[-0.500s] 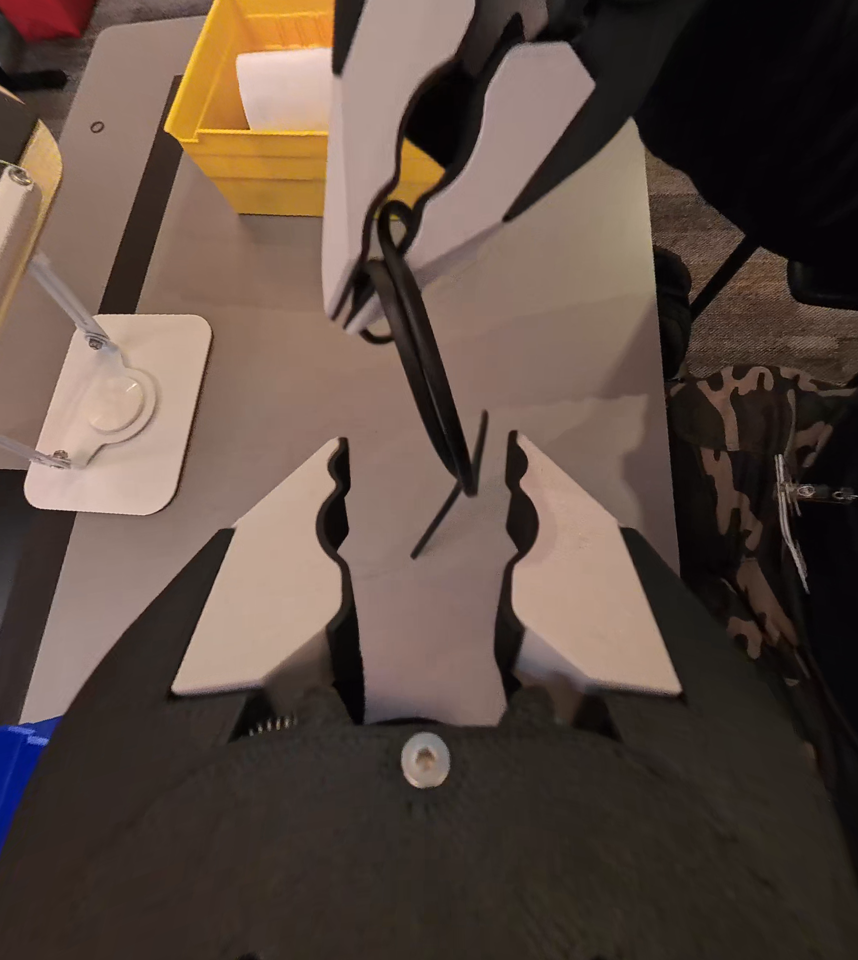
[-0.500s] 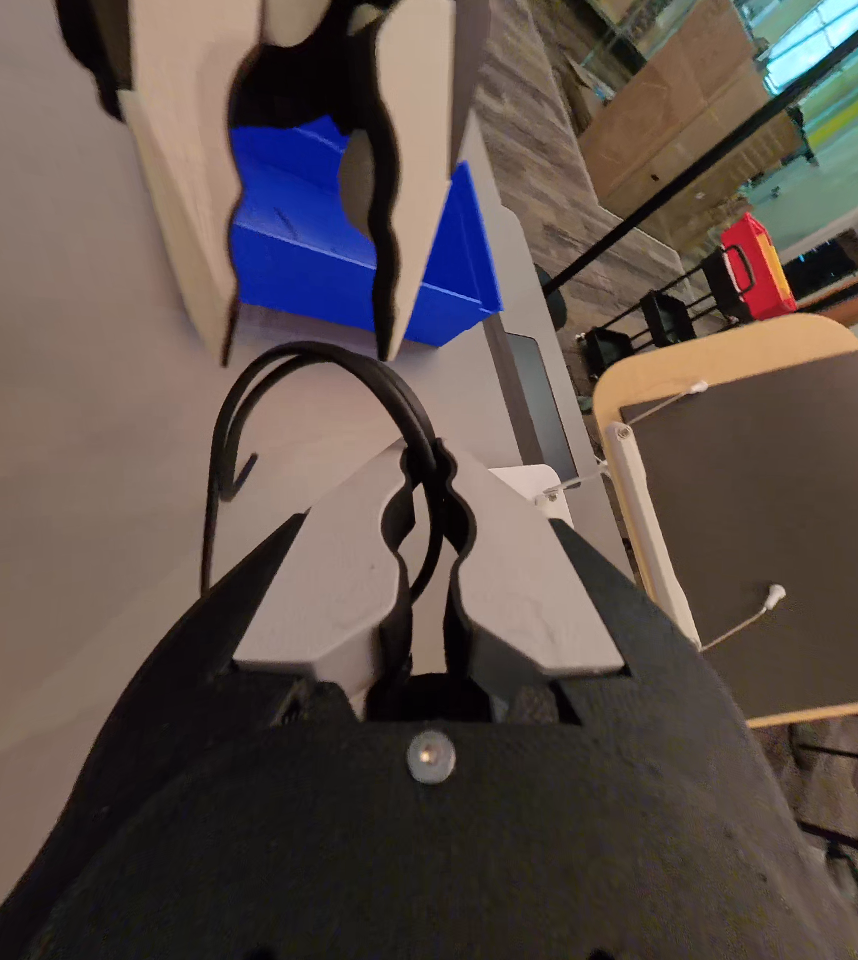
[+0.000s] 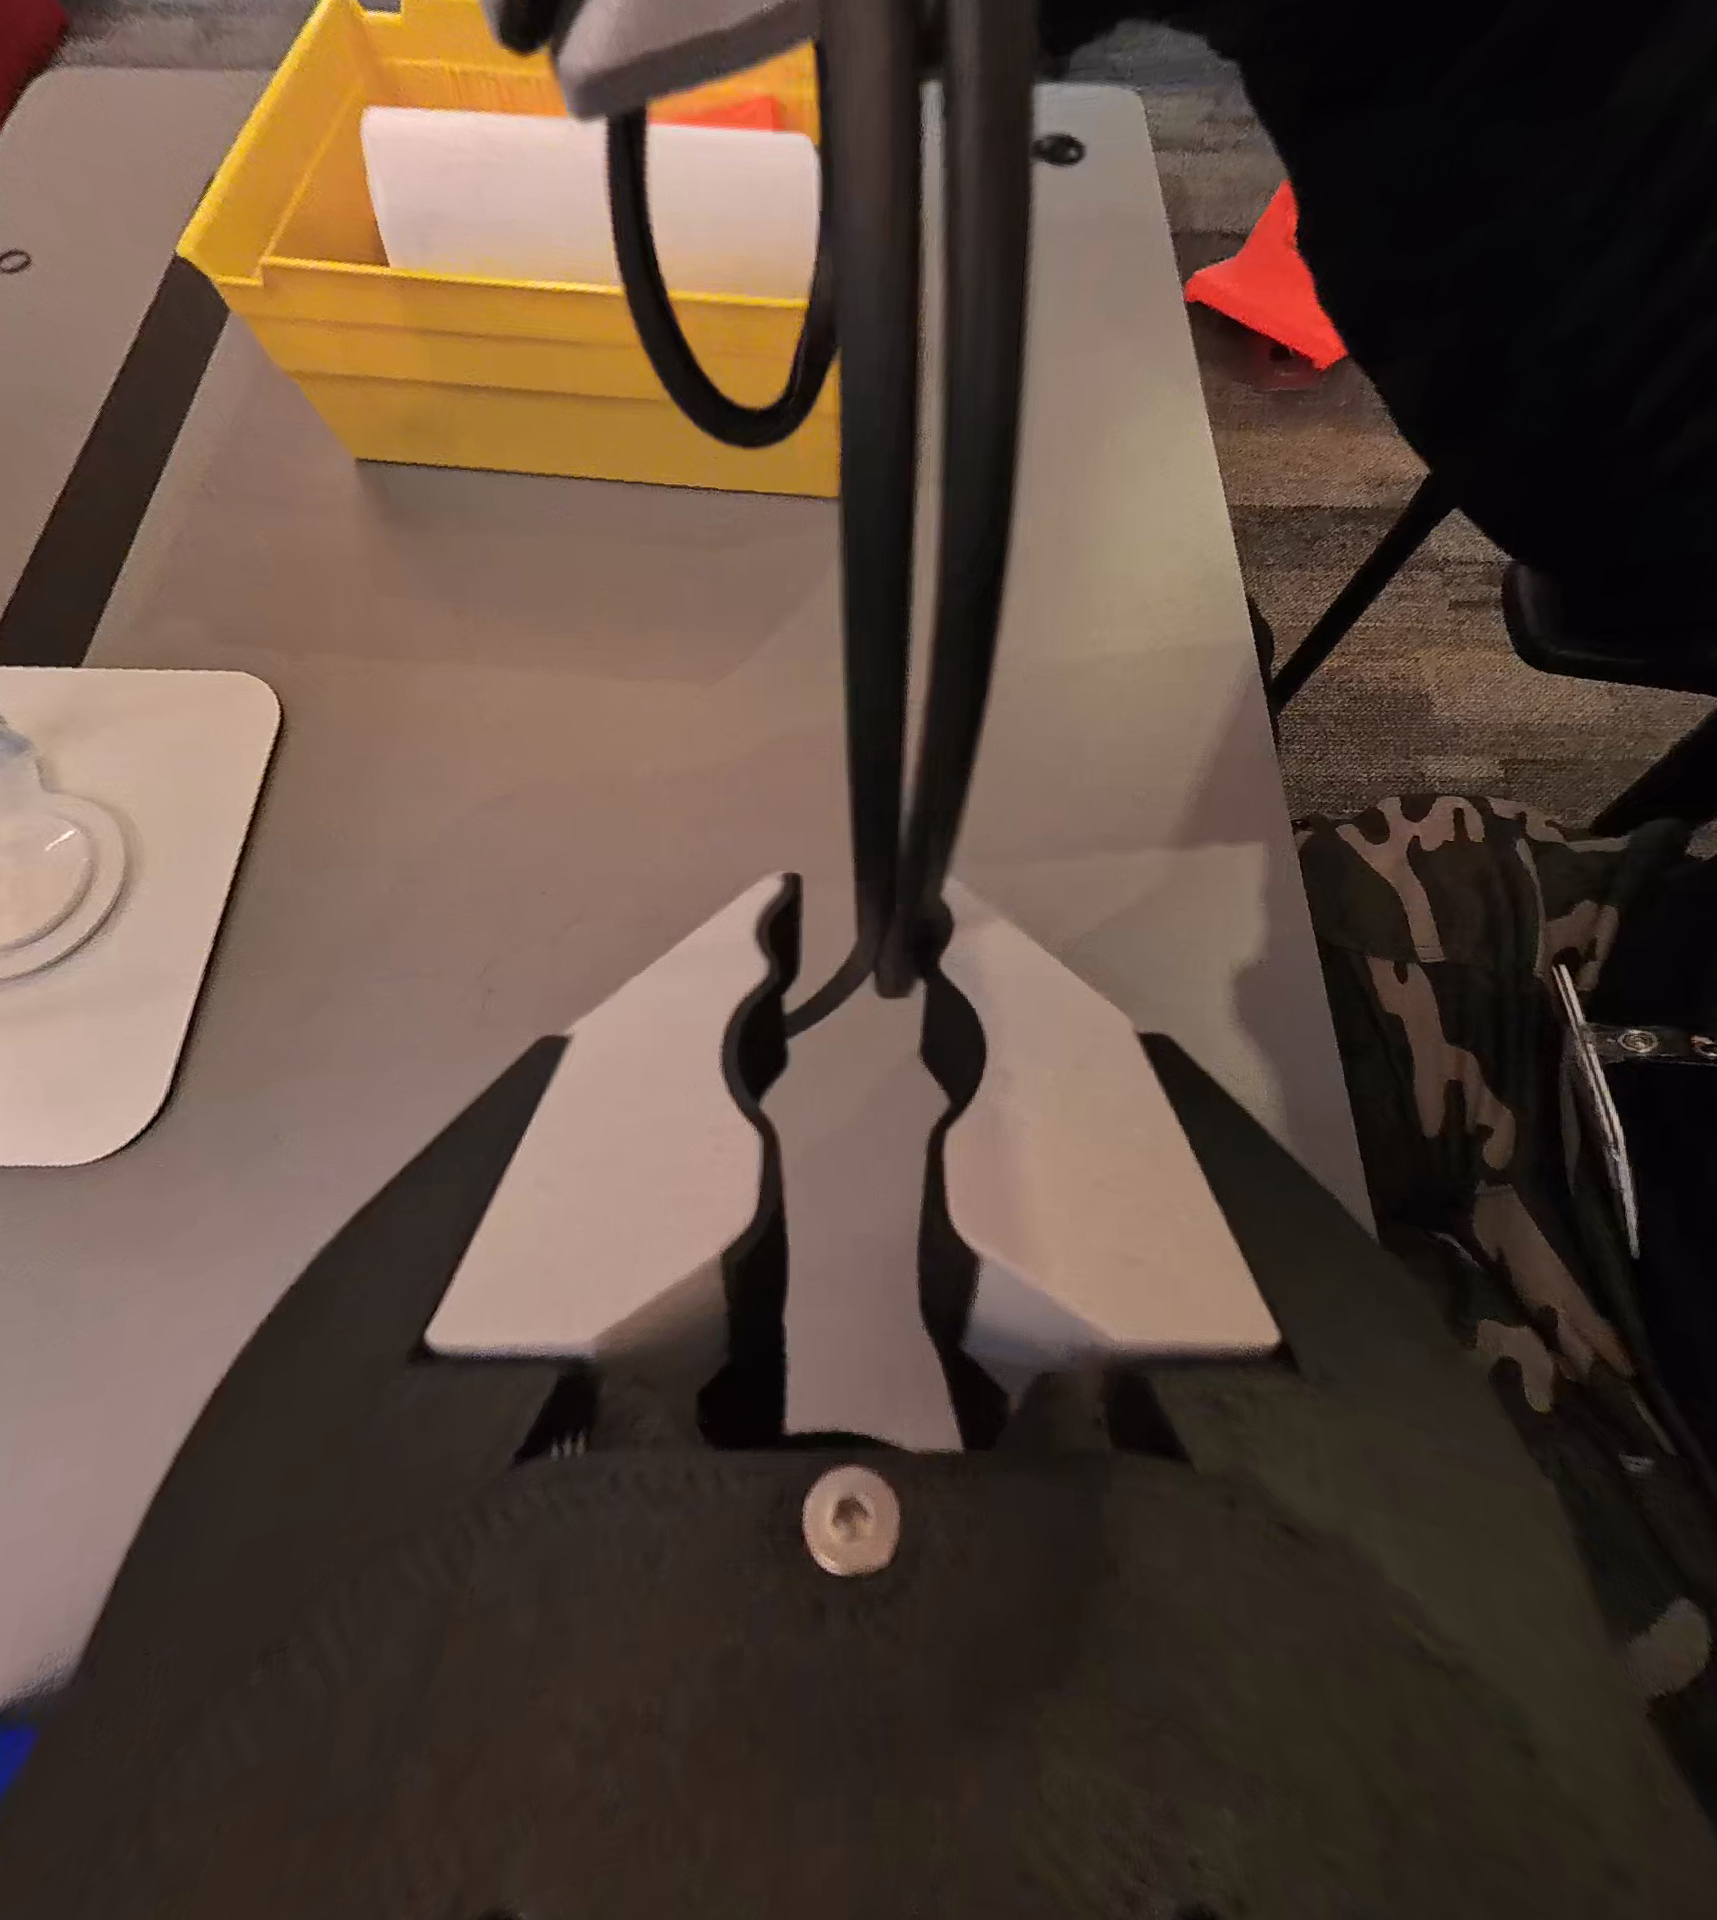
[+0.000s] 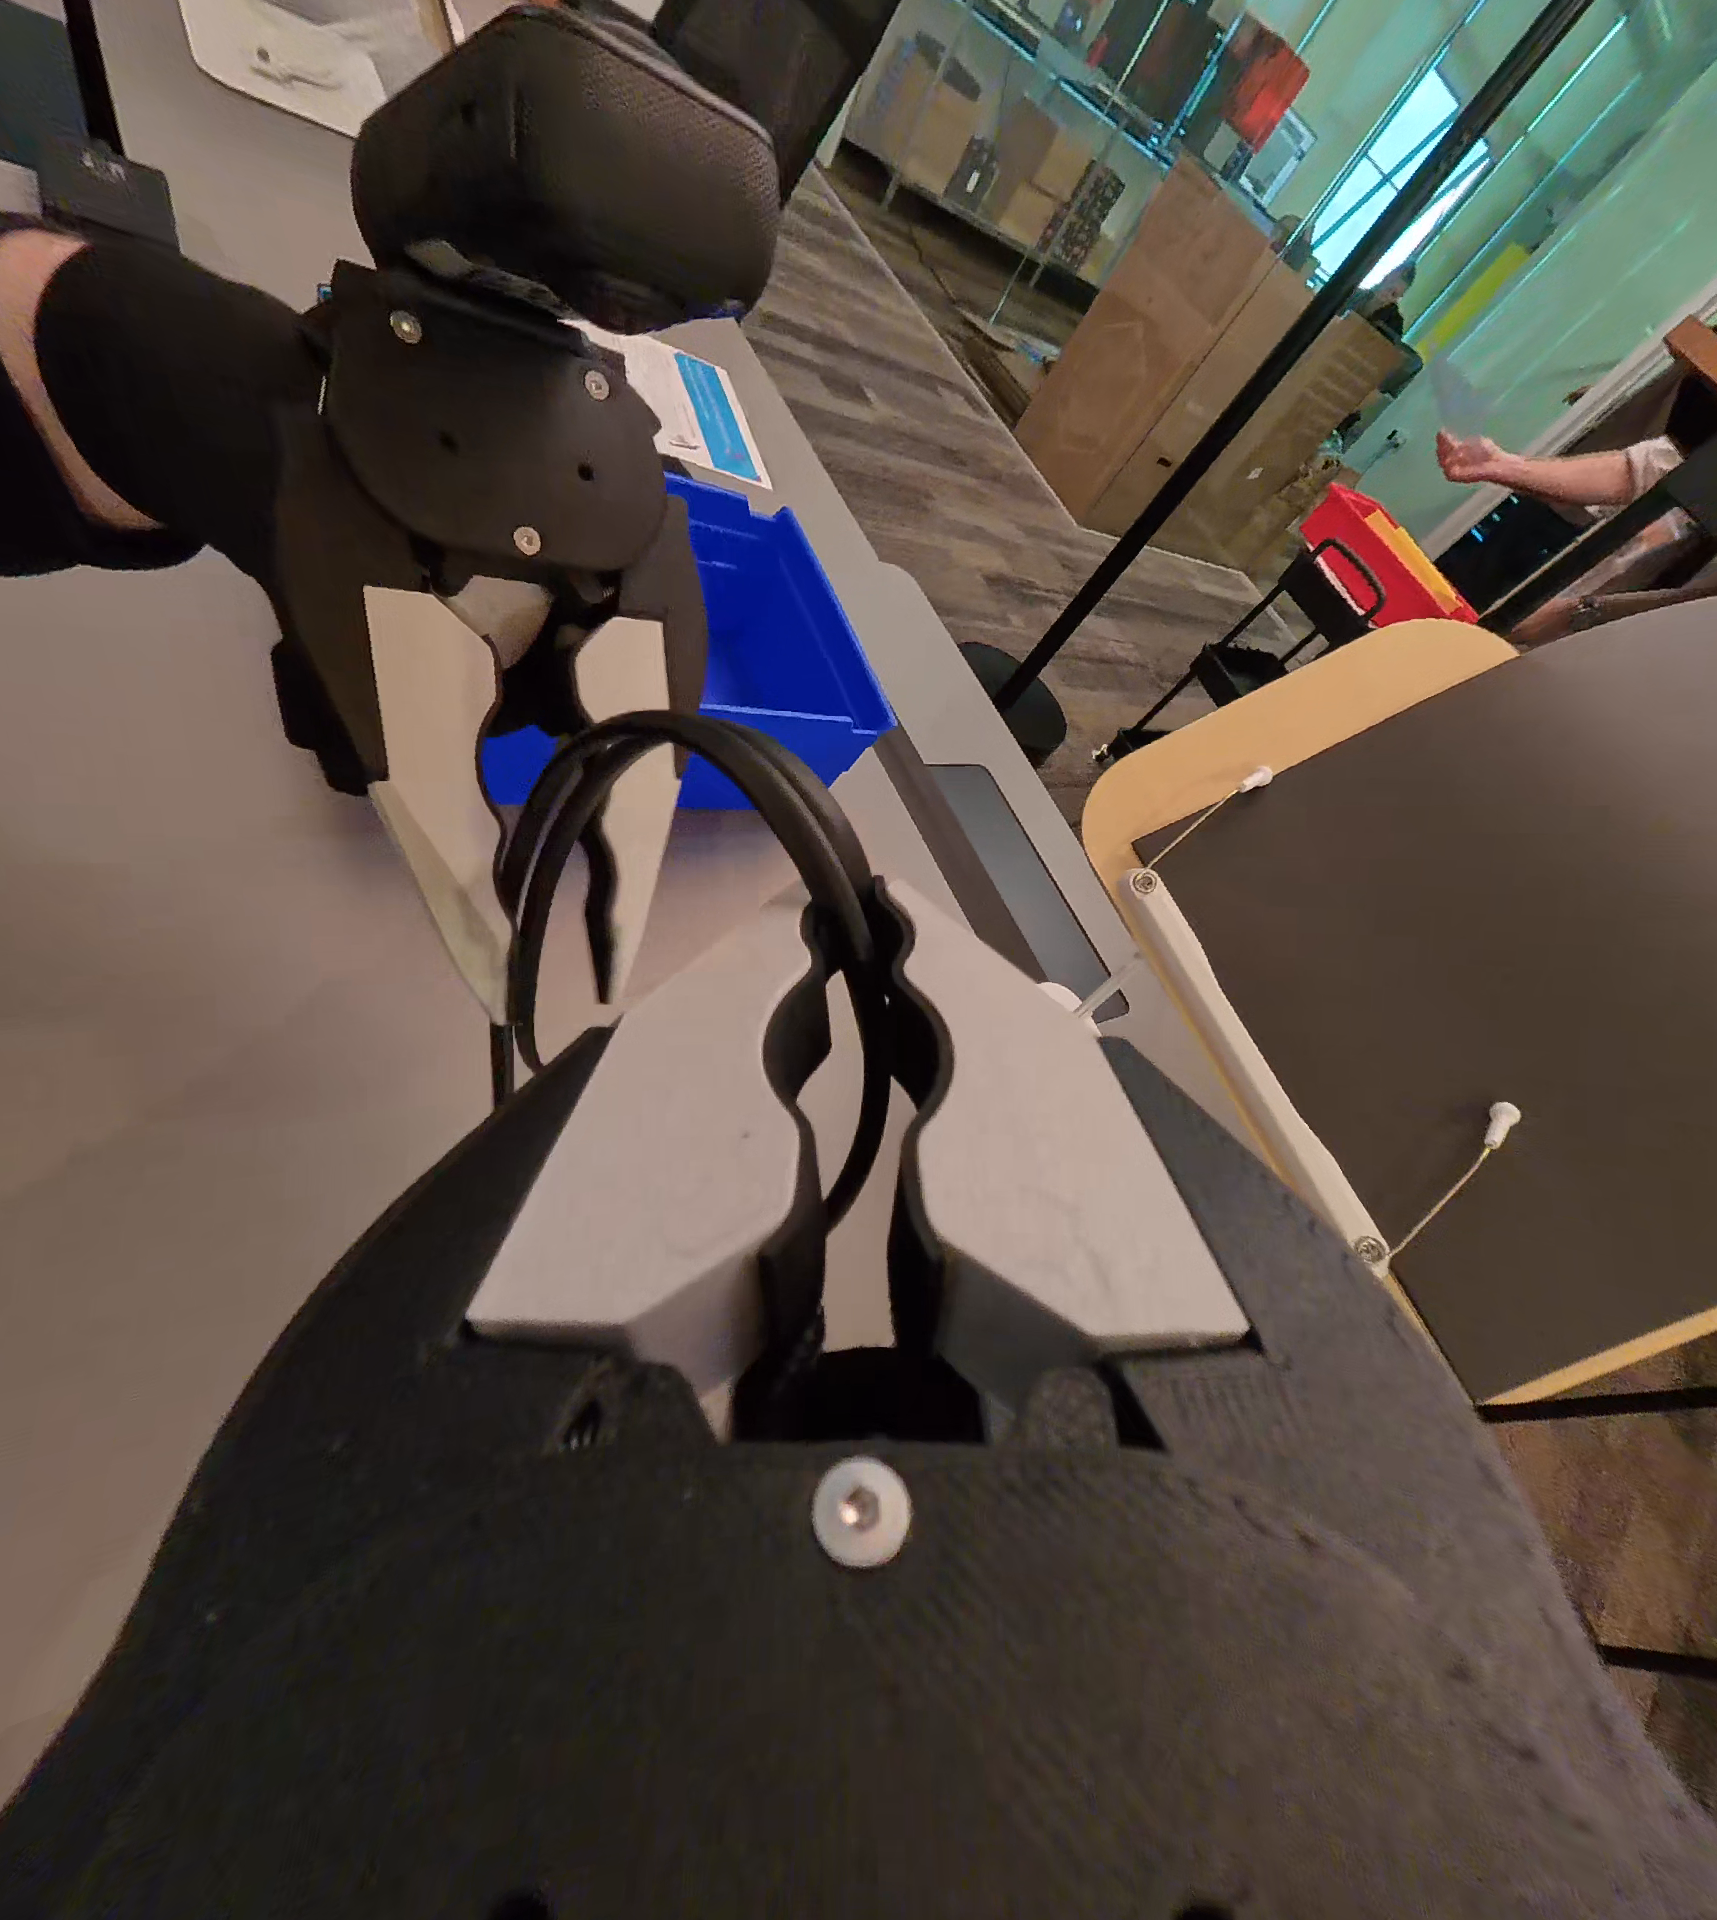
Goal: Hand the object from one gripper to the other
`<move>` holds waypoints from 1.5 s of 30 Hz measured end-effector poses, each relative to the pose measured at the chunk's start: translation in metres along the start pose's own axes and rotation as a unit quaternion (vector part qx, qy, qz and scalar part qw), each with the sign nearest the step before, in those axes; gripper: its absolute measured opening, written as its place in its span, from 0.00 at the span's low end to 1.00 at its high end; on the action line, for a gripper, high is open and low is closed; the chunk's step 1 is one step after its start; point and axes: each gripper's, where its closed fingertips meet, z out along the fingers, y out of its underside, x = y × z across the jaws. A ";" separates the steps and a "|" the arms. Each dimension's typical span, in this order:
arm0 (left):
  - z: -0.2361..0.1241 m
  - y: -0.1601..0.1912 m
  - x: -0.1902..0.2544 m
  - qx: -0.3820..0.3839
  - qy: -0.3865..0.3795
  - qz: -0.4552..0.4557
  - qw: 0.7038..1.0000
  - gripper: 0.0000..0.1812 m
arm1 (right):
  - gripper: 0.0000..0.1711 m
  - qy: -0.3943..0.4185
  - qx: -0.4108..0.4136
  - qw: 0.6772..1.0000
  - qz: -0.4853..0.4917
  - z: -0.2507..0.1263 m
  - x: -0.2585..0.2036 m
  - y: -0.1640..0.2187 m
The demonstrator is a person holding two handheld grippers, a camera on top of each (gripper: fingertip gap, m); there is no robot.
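Since half a second ago, the left tool (image 3: 859,961) has narrowed around the black cable loop's (image 3: 921,540) end, its jaws not yet pressed together. Opposite, tilted above the grey surface (image 3: 542,665), the right tool (image 4: 849,1003) pinches the loop.

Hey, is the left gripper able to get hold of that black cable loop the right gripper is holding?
Probably yes. The black cable loop already hangs between the open left gripper fingertips, with nothing blocking; the right gripper is clamped on the loop's other side.
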 end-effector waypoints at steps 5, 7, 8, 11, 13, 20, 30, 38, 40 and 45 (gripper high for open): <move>-0.005 -0.008 0.002 0.022 0.001 0.007 1.000 0.02 | 0.00 -0.003 0.016 1.000 0.017 -0.003 0.004 -0.001; -0.009 -0.011 0.000 0.027 -0.004 0.008 1.000 0.02 | 0.00 0.000 0.017 1.000 0.026 -0.003 0.006 0.000; -0.011 -0.012 -0.002 0.029 -0.013 0.010 0.999 0.02 | 0.00 0.000 0.016 0.999 0.028 -0.003 0.007 0.002; -0.021 -0.015 -0.013 0.031 -0.054 0.016 0.998 0.01 | 0.08 -0.008 0.004 1.000 0.021 -0.002 0.003 0.007; -0.031 -0.018 -0.024 0.033 -0.095 0.023 0.995 0.01 | 0.24 -0.022 -0.007 0.999 0.026 -0.001 -0.001 0.012; -0.064 -0.021 -0.051 0.004 -0.223 0.073 0.972 0.01 | 0.55 -0.088 -0.098 0.991 -0.006 -0.013 -0.028 0.046; -0.081 -0.034 -0.058 -0.074 -0.371 0.232 0.896 0.01 | 0.54 -0.066 0.028 0.997 0.027 0.002 -0.026 -0.013; -0.071 -0.033 -0.056 -0.112 -0.388 0.274 0.873 0.01 | 0.30 -0.062 0.001 0.998 0.014 0.024 -0.042 -0.021; -0.070 -0.035 -0.055 -0.115 -0.394 0.279 0.868 0.01 | 0.26 -0.077 0.006 0.996 0.043 0.028 -0.046 -0.024; -0.068 -0.035 -0.055 -0.117 -0.398 0.282 0.865 0.01 | 0.21 -0.074 -0.021 0.994 0.075 0.038 -0.049 -0.018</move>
